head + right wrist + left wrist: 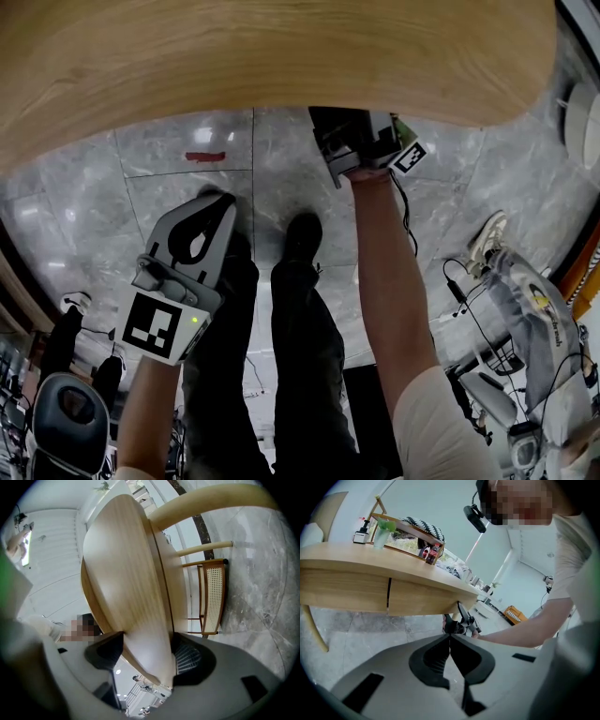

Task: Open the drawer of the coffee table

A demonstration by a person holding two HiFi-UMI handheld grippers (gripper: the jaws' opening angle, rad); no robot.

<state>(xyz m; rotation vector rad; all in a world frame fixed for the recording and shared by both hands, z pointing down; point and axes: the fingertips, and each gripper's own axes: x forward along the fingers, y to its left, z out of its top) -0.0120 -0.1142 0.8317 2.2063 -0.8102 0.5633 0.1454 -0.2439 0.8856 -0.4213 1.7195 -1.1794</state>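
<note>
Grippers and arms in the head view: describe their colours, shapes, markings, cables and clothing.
The left gripper is a pale grey shell with black-lined jaws, a black-and-white marker cube and a small green light. The right gripper looks darker, with its own marker cube and a black cable trailing along the arm. A pale short sleeve covers the right upper arm.

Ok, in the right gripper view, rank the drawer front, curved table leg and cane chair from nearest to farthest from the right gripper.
1. Drawer front, between its jaws.
2. Curved table leg, upper right.
3. Cane chair, beyond, at right.
</note>
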